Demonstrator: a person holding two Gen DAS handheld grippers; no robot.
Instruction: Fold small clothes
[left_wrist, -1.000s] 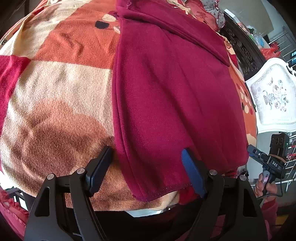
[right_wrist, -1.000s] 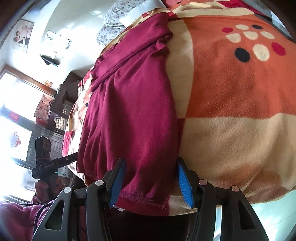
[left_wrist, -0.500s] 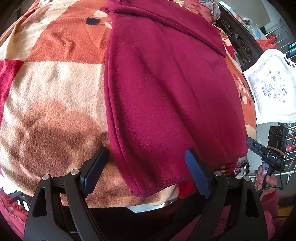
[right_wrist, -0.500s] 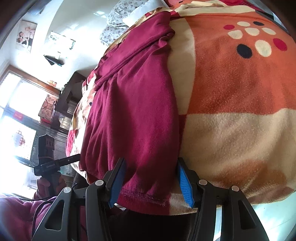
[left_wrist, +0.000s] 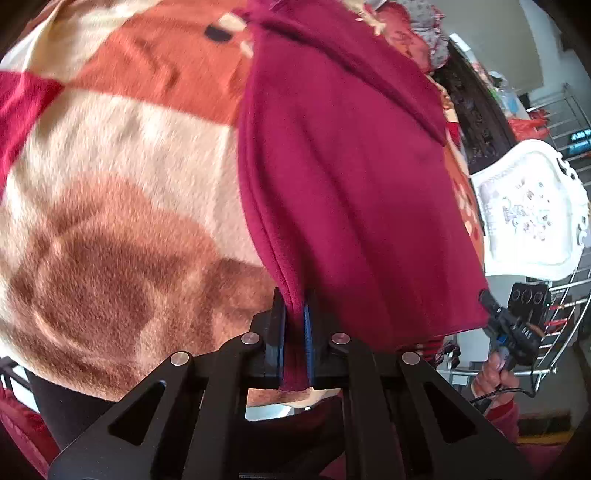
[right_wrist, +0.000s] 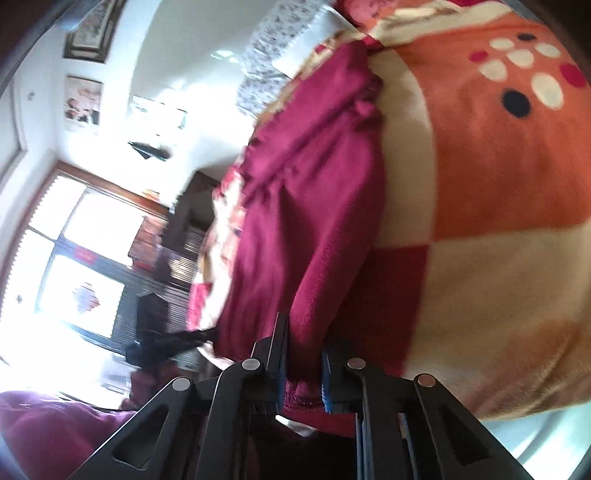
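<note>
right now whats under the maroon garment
The maroon garment lies on an orange, cream and brown blanket, which shows on both sides of it. Both tongs, left and right, pinch its near hem. Anything beneath the cloth is covered.

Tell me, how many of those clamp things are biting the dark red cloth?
2. The left gripper pinches the dark red garment at its near left corner; the right gripper pinches the near right corner over the blanket.

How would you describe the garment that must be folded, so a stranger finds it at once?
Look at the fleece blanket with orange, cream and brown patches. On it lies the maroon garment, plain, long, its near hem pinched by the left gripper and right gripper. Only it has no pattern.
</note>
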